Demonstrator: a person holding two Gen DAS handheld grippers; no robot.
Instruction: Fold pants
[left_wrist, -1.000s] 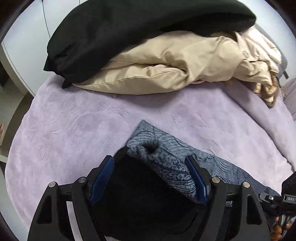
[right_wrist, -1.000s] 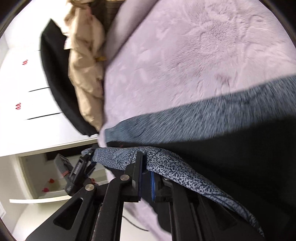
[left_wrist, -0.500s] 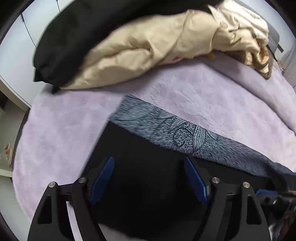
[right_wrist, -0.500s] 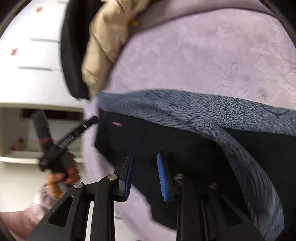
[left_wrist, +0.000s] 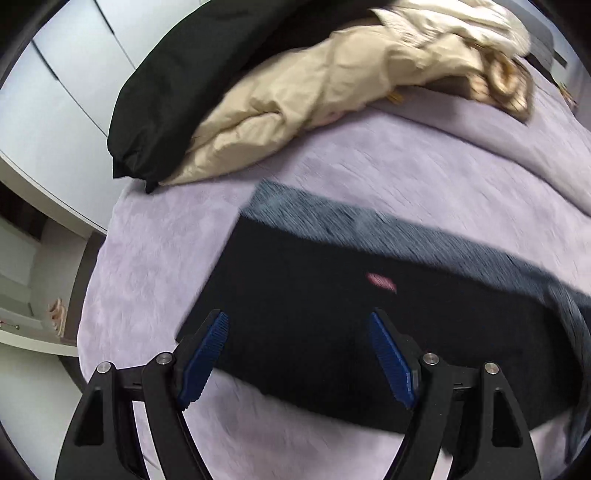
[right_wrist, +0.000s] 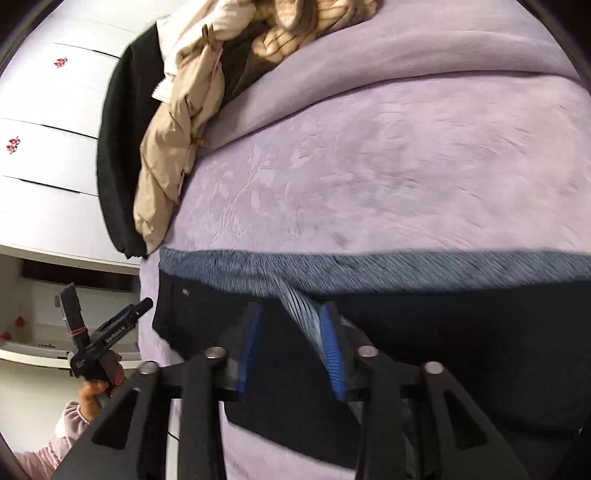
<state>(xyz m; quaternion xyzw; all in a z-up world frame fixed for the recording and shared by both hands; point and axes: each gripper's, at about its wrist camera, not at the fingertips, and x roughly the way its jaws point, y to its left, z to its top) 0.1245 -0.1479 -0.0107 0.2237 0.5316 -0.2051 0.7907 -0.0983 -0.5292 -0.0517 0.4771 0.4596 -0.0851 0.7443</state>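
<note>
Both grippers hang over the pants (left_wrist: 332, 325), which lie flat on the purple blanket (left_wrist: 369, 166). Left gripper (left_wrist: 297, 354) stands wide apart, empty. Right gripper (right_wrist: 291, 343) has just been opening; its jaws are apart, a grey-patterned strip of pants loose beside the right pad (right_wrist: 332, 350).
</note>
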